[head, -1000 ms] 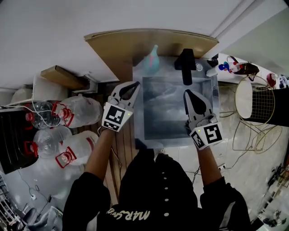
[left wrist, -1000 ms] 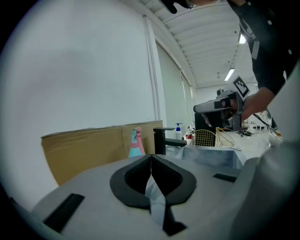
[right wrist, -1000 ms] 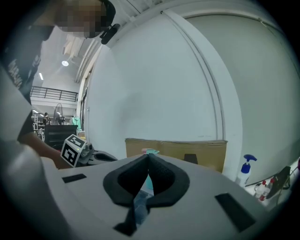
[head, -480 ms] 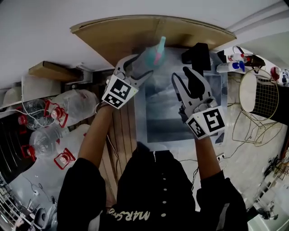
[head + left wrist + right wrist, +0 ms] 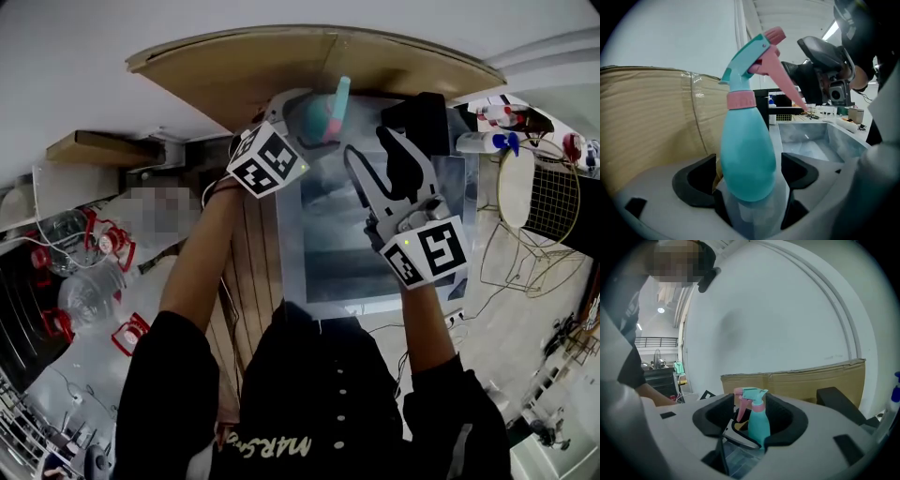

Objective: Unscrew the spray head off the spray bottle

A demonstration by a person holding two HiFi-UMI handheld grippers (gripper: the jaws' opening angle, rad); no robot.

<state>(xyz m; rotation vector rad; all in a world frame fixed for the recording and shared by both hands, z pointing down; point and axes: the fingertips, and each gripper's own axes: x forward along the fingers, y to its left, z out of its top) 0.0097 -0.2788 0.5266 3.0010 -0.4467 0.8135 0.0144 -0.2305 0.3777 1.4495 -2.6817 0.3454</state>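
A teal spray bottle (image 5: 317,118) with a pink collar and trigger stands upright at the far left corner of the grey marbled basin (image 5: 337,253). My left gripper (image 5: 307,108) has just been opening its jaws. They stand open round the bottle's body (image 5: 747,159), with a narrow gap on each side. The spray head (image 5: 759,49) rises above the pads, its nozzle pointing right. My right gripper (image 5: 370,150) hovers over the basin to the bottle's right. Its jaws have also been opening and hold nothing. In the right gripper view the bottle (image 5: 758,420) shows ahead, beyond my open right gripper (image 5: 750,423).
A cardboard sheet (image 5: 234,66) leans against the wall behind the basin. A black block (image 5: 422,117) sits at the basin's far right. Large water jugs (image 5: 84,291) lie on the floor at left. A white wire stool (image 5: 534,202) and other spray bottles (image 5: 487,141) are at right.
Both grippers moved forward to the far end of the basin and opened their jaws. The left one came down round the bottle; the right one drew closer to it.
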